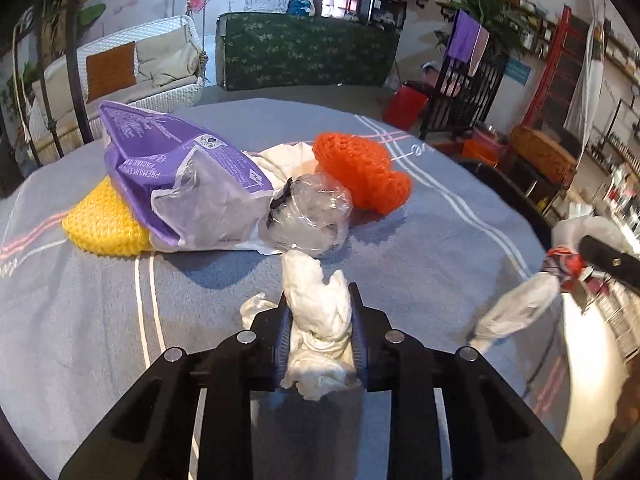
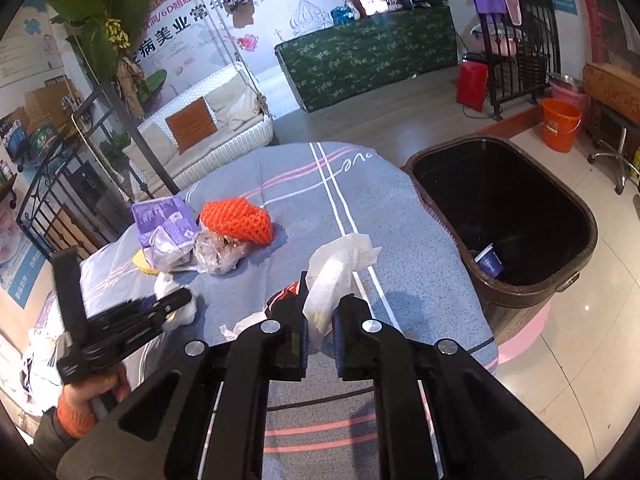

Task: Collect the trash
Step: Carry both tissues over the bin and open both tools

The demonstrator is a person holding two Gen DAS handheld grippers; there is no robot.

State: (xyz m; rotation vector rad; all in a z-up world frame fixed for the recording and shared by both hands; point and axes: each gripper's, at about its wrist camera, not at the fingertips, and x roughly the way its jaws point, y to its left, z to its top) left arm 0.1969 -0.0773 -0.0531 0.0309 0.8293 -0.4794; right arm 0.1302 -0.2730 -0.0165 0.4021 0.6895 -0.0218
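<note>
A beauty-salon shop floor.
Printed advertising wall banner (image 2: 192,36) upper left, white wicker swing sofa (image 2: 208,128) beneath, stocked product shelves (image 1: 616,60) upper right.

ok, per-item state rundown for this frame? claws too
left claw: closed on a crumpled white tissue, low over the cloth
right claw: shut on a white tissue plus a red wrapper, lifted
bin: open, a purple cup inside
purple tissue pack: torn open, lying on the table
clear plastic bag: crumpled, beside the pack
orange knit: on the cloth, untouched
</note>
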